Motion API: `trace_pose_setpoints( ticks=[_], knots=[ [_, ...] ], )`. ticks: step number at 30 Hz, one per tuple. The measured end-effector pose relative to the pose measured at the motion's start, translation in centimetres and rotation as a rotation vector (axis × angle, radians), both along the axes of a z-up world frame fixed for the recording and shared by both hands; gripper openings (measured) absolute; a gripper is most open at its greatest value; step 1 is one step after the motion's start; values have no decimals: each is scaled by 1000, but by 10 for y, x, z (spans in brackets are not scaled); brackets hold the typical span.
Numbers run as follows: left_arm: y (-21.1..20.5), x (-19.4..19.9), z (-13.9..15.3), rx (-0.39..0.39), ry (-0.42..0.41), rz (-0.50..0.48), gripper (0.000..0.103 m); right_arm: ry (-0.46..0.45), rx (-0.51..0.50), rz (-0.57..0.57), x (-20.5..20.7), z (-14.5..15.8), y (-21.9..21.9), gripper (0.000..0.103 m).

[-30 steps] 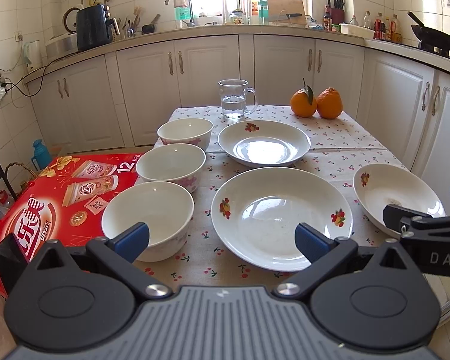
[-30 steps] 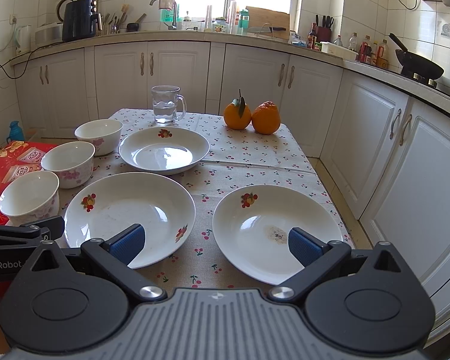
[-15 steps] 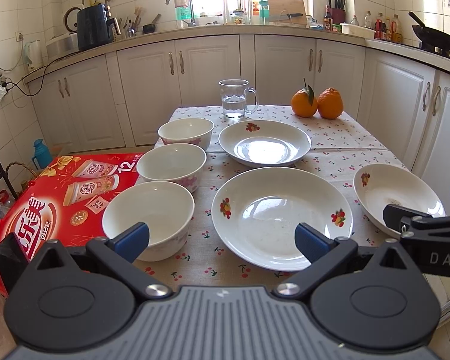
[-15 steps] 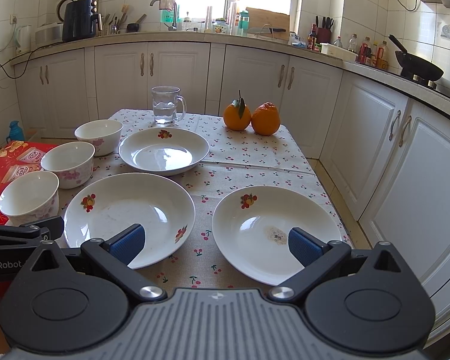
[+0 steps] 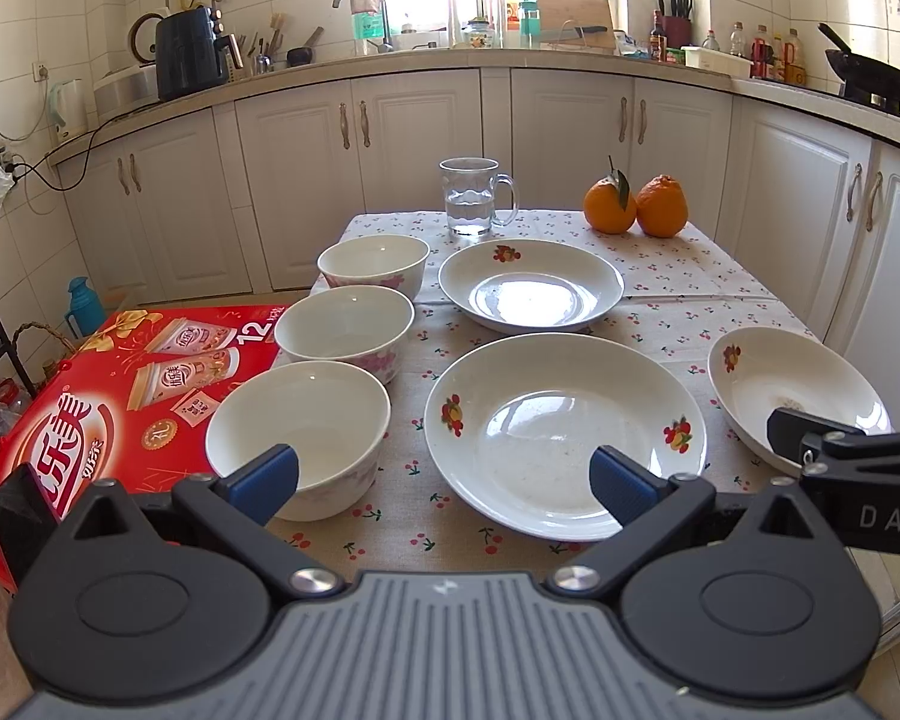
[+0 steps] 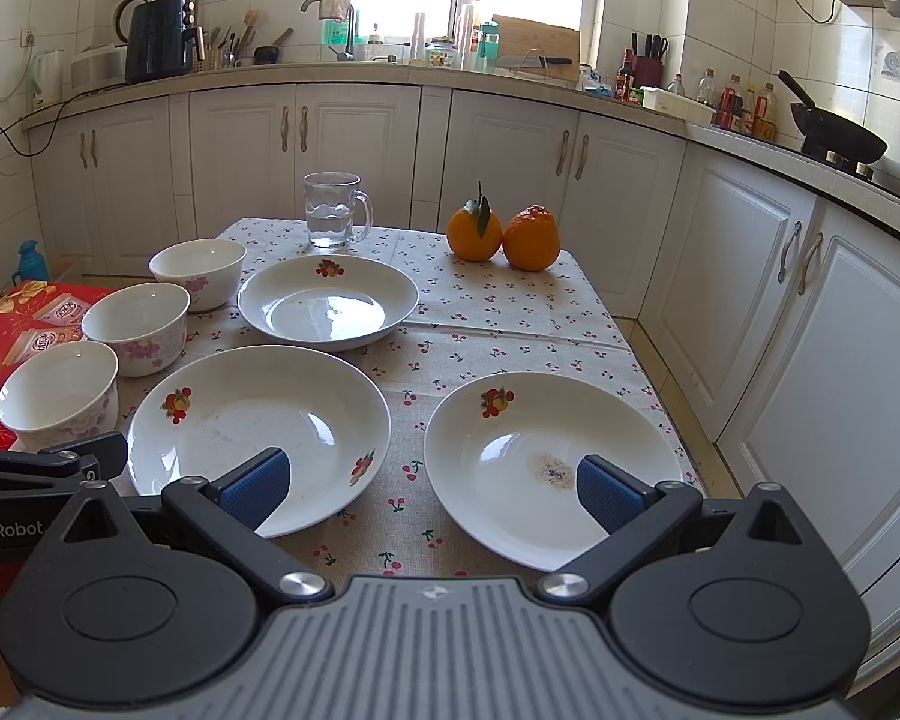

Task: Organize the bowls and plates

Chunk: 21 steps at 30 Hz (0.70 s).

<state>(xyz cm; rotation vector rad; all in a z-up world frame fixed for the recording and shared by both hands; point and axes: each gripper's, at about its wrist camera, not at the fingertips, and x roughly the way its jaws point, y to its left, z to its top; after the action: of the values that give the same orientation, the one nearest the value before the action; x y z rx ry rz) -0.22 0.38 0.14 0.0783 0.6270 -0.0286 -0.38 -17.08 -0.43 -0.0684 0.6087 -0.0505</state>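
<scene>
Plates and bowls sit spread over the cherry-print tablecloth (image 5: 678, 324), none stacked. Three bowls line the left edge, one behind another: near bowl (image 5: 299, 429), middle bowl (image 5: 345, 330), far bowl (image 5: 373, 261). Big plate (image 5: 564, 432) lies just right of the near bowl, far plate (image 5: 531, 282) sits behind it, and right plate (image 6: 555, 465) rests near the table's right edge with a brownish smudge in its well. Left gripper (image 5: 444, 474) hovers low in front of the near bowl and big plate, jaws spread wide and holding nothing; its left pad covers part of the near bowl's front rim, its right pad covers the big plate's near edge. Right gripper (image 6: 429, 486) hangs wide too, empty, its pads overlapping the near rims of the big plate (image 6: 258, 432) and right plate. In the left view the right plate (image 5: 792, 390) is partly hidden behind the other gripper's arm. Behind the dishes stand a glass mug (image 5: 474, 197) with water and two oranges (image 5: 633, 207), touching. A red box (image 5: 90, 414) lies left of the table, its near end cut off by the gripper body.
</scene>
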Motion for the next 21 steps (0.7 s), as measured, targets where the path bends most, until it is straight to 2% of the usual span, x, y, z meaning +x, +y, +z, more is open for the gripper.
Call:
trace_pose_setpoints(
  ticks=[21],
  knots=[
    [0, 3, 1, 6, 5, -10, 102, 2, -5, 2, 1, 1, -2, 103]
  ],
)
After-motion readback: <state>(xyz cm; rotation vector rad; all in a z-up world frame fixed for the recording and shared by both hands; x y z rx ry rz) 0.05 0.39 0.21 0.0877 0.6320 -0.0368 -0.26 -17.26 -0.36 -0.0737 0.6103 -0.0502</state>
